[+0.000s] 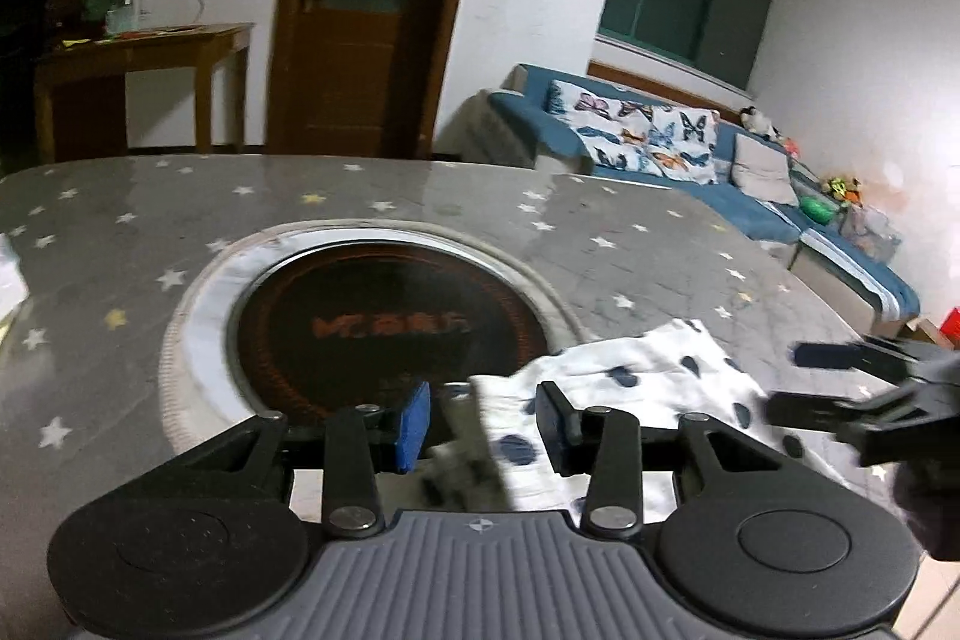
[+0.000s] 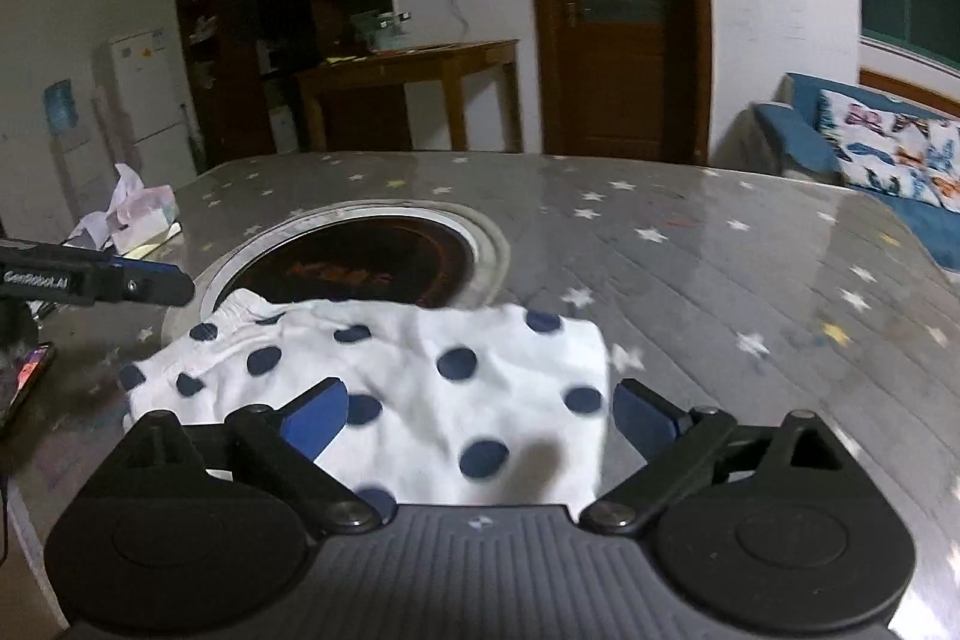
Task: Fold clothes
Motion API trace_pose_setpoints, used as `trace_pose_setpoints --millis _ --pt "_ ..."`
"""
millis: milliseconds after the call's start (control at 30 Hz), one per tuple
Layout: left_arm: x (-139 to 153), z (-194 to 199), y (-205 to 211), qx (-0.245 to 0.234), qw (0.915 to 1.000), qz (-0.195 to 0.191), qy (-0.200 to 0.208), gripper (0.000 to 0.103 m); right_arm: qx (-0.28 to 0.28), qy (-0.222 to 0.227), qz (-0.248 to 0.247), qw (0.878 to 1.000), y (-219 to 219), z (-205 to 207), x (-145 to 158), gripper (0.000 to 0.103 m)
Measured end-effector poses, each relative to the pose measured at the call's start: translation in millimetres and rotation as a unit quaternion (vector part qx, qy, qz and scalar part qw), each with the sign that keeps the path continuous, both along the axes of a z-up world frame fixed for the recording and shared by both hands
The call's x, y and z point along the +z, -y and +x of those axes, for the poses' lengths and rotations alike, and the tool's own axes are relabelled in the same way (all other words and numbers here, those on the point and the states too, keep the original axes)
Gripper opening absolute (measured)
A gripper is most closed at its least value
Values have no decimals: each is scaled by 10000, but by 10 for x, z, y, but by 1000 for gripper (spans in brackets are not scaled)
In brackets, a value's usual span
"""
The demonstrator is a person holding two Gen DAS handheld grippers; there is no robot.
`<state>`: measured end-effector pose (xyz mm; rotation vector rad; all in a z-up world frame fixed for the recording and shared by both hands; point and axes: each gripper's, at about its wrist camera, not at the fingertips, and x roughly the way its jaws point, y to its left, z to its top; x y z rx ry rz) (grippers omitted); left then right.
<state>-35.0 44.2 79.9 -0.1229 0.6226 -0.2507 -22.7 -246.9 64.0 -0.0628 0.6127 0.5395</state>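
Folding this garment will feel like handling almost nothing — it's thin, soft, white cloth with navy dots, limp enough to sag and slide on the glossy table. It lies bunched on the near part of the table, its far edge lapping the rim of the round inset burner. Take it at an edge or corner, not the middle; the gathered waistband at the left end looks like the firmest bite, and a pinch through both layers should keep it from unrolling.

Your right gripper stands wide, its jaws straddling the cloth without pressing on it. Your left gripper is narrower, with a blurred strip of cloth between its pads — you cannot tell from the left view whether they grip it or merely flank it.

As for containers, a tissue box sits at the table's far left edge, tissue sticking out of its top.
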Motion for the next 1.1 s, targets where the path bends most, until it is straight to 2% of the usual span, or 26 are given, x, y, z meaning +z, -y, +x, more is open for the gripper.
trace_pose_setpoints --millis 367,467,667,733,967,1100 --pt "-267 132 165 -99 9986 303 -434 42 187 -398 -204 9988 -374 491 -283 99" --pt "-322 127 144 -98 9983 321 -483 42 184 -512 -187 9983 -381 516 -364 103" --pt "-378 131 110 -107 9981 301 -533 45 242 -606 -284 9975 -393 523 -411 103" --pt "-387 128 96 -89 9980 282 -553 48 272 -615 -386 9970 -422 518 -416 103" --pt "-391 113 105 -76 9981 292 -542 49 407 -795 -767 9930 -506 594 -399 103" --pt "-388 97 96 -62 9981 278 -540 50 400 -833 -770 9927 -515 608 -383 103"
